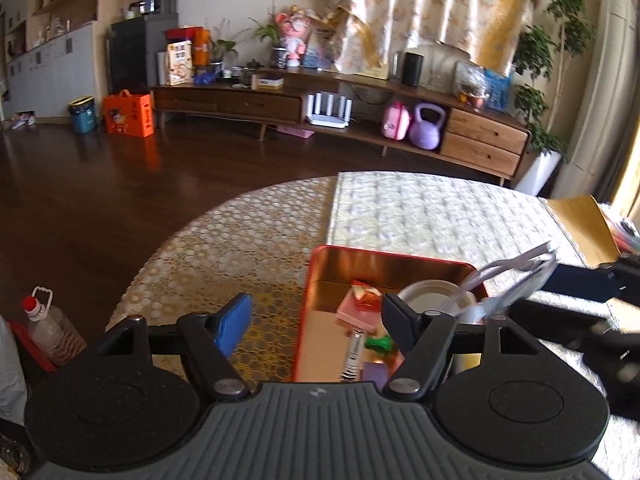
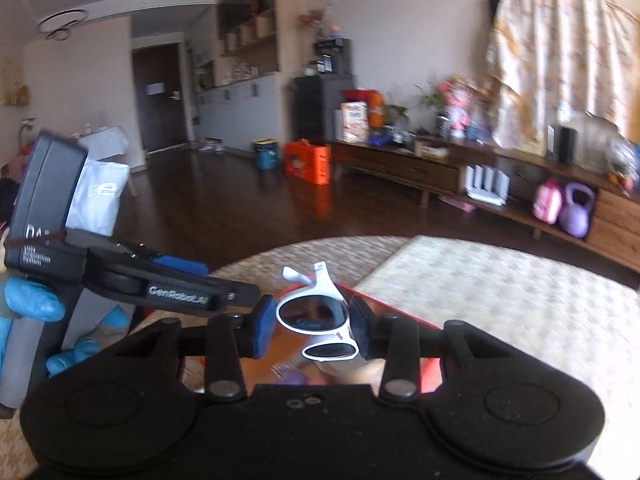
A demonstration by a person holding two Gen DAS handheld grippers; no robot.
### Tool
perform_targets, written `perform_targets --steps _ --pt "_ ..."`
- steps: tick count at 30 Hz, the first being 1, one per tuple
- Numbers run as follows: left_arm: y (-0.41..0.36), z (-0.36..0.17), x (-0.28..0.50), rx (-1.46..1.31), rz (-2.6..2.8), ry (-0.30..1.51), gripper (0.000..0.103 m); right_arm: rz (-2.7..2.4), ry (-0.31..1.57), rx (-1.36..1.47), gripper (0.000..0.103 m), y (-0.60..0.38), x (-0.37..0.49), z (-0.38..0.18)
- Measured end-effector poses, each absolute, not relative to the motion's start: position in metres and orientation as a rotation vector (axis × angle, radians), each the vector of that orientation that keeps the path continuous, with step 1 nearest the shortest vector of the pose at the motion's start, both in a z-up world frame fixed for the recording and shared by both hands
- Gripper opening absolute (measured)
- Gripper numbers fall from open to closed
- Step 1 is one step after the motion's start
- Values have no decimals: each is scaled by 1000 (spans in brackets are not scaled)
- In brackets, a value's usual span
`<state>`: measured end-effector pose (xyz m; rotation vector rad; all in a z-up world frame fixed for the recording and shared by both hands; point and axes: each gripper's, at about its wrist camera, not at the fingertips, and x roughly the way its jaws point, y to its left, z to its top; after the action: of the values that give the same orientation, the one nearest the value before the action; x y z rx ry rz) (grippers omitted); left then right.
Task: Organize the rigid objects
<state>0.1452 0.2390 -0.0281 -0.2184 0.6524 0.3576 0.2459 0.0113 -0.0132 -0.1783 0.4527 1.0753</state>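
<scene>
A red tin (image 1: 316,256) with a coppery inside lies on the round table. It holds a pink box (image 1: 356,312), a red packet (image 1: 366,292), a green piece (image 1: 380,344), a pen-like stick (image 1: 354,354) and a white round lid (image 1: 432,296). My left gripper (image 1: 316,326) hangs open above the tin's left half, nothing between its fingers. White sunglasses (image 2: 316,312) with dark lenses are clamped between the pads of my right gripper (image 2: 314,328), raised over the tin's red rim (image 2: 392,308). The left wrist view shows the sunglasses (image 1: 516,280) at the tin's right side.
A quilted cream mat (image 1: 420,212) covers the table's far right part, with a yellow envelope (image 1: 580,220) beyond it. A plastic bottle (image 1: 52,332) stands on the floor at the left. A blue-gloved hand (image 2: 32,300) holds the left gripper (image 2: 216,280).
</scene>
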Motion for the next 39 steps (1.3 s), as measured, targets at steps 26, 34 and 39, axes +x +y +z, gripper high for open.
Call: perform_targets --steps 26,34,39 --pt "229 -49 141 -244 340 686 74 1091 641 -243 41 3 233 -66" --pt "200 -44 132 -217 307 682 74 1031 683 -133 57 -33 237 -50" --pt "183 -35 125 -203 294 673 74 971 689 -102 61 -50 237 -38"
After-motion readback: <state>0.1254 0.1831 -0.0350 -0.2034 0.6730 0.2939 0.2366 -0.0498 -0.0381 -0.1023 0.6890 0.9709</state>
